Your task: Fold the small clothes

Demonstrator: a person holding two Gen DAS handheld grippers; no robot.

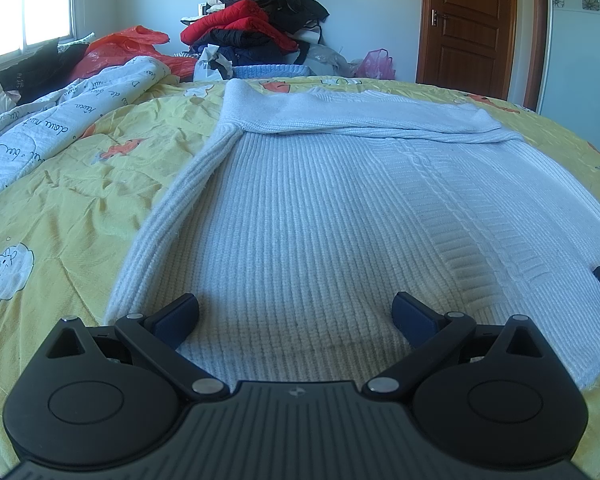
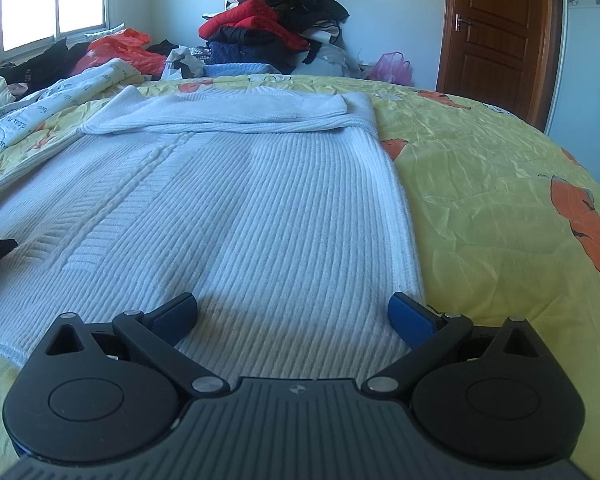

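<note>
Nearest in, the left tongs (image 1: 296, 316) hang with fingers spread wide apart, gripping nothing, poised just over the near hem of the white knit sweater (image 1: 308, 208). Same story on the other side: the right tongs (image 2: 294, 314) are splayed open and empty, sitting over the hem close to the sweater's right edge, where the knit meets the yellow bedspread (image 2: 500, 184). So both tools are lined up along the bottom edge, one toward each corner, neither biting yet. Move up the garment and it lies flat and fairly smooth on the bed, ribbing running away from us, a cable pattern down the middle. Further along, there's the work already done: the sleeves (image 1: 360, 114) are folded in across the upper body, lying as a band from side to side. What's left, by my reading, is the bottom-up fold — pinch the hem at both corners and carry it toward the collar. Beyond the sweater, a printed quilt (image 1: 48, 120) is bunched at the left, and at the back a pile of clothes (image 1: 260, 16) waits against the wall.
</note>
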